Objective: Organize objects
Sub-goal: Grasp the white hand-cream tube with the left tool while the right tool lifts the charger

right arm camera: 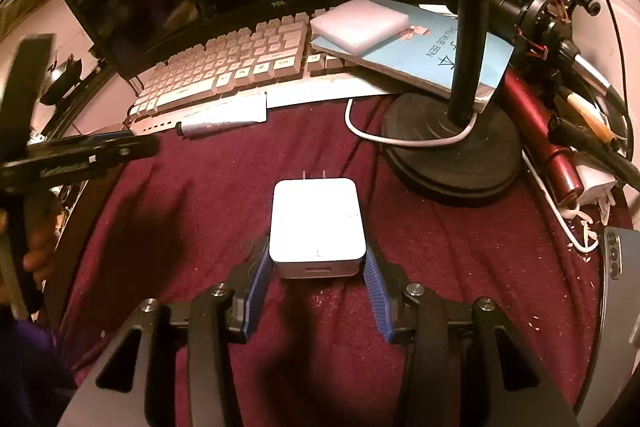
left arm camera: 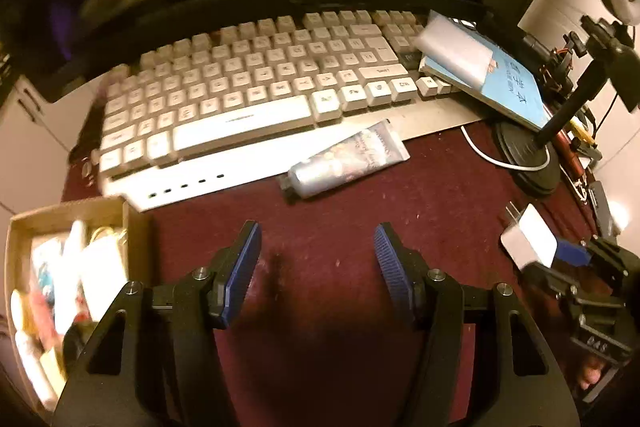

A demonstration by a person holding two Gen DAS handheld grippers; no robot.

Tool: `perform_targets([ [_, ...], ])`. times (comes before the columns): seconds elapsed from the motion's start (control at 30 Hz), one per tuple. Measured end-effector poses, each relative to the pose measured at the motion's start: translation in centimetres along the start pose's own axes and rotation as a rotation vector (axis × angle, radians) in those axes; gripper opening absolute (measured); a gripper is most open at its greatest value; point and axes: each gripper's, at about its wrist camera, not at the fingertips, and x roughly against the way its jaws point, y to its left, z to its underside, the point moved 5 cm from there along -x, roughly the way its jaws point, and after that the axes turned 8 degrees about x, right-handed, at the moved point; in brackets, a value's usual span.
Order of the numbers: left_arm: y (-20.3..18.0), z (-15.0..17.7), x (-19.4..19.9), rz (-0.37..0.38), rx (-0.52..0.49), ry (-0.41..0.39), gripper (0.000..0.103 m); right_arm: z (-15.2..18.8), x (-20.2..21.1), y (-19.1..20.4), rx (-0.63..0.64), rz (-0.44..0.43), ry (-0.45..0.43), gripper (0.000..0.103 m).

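here the right tongs (right arm camera: 318, 267) clamp the white charger (right arm camera: 316, 223) just above the red-clothed surface (right arm camera: 460, 267), while the left tongs (left arm camera: 318, 267) hang wide and empty. likely next: carry it left to the cardboard box (left arm camera: 68, 215) and let go inside.

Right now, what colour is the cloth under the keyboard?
Dark red, maroon cloth; the right wrist view shows it best, below the keyboard.
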Motion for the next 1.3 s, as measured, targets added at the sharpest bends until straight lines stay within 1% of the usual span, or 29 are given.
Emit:
perform_targets([
  [0.23, -1.6, -2.7, -1.7, -0.025, -0.121, -0.007, 0.059, 0.0, -0.2, -0.1, 0.006, -0.013, 0.006, 0.045],
  [0.3, -2.2, -3.2, -2.7, -0.008, -0.179, 0.015, 0.059, 0.1, -0.2, 0.0, 0.008, -0.012, 0.01, 0.045],
  [0.37, -2.5, -3.4, -3.9, -0.022, -0.221, 0.041, 0.059, 0.1, -0.2, 0.0, 0.01, -0.011, 0.011, 0.045],
  [0.43, -2.5, -3.5, -4.8, -0.035, -0.234, 0.054, 0.059, 0.1, -0.1, -0.1, 0.006, -0.014, 0.012, 0.045],
  [0.47, -2.5, -3.5, -5.1, -0.029, -0.231, 0.062, 0.059, 0.0, -0.1, -0.1, 0.005, -0.014, 0.012, 0.045],
  [0.57, -2.6, -3.2, -5.6, 0.001, -0.213, 0.093, 0.059, 0.1, -0.1, -0.1, 0.003, -0.014, 0.014, 0.045],
  [0.6, -2.9, -3.0, -5.5, 0.023, -0.221, 0.106, 0.059, 0.1, -0.1, -0.1, 0.002, -0.014, 0.014, 0.045],
  [0.7, -4.0, -2.4, -5.2, 0.037, -0.256, 0.116, 0.059, 0.1, -0.1, -0.1, 0.004, -0.012, 0.015, 0.045],
  [0.8, -5.2, -2.1, -5.3, 0.02, -0.312, 0.11, 0.059, 0.1, 0.0, -0.1, 0.005, -0.011, 0.015, 0.045],
  [0.87, -5.7, -2.3, -5.7, 0.008, -0.328, 0.111, 0.059, 0.2, 0.0, 0.0, 0.005, -0.009, 0.016, 0.045],
  [1.0, -6.1, -2.9, -6.1, 0.021, -0.307, 0.124, 0.059, 0.3, 0.2, 0.0, 0.002, -0.008, 0.019, 0.045],
  [1.07, -5.9, -3.0, -6.0, 0.012, -0.28, 0.125, 0.047, 0.4, 0.2, 0.0, 0.0, -0.009, 0.019, 0.045],
  [1.1, -5.9, -2.9, -5.8, 0.008, -0.277, 0.117, 0.034, 0.4, 0.2, 0.0, 0.003, -0.008, 0.019, 0.045],
  [1.13, -6.0, -2.8, -5.7, 0.007, -0.275, 0.116, 0.031, 0.5, 0.2, 0.0, 0.007, -0.008, 0.02, 0.045],
  [1.2, -5.9, -2.1, -5.3, -0.013, -0.264, 0.11, 0.028, 0.5, 0.3, -0.1, 0.005, -0.014, 0.019, 0.045],
  [1.3, -5.8, -0.6, -4.3, -0.006, -0.225, 0.118, 0.027, 0.6, 0.3, 0.0, 0.009, -0.016, 0.019, 0.045],
])
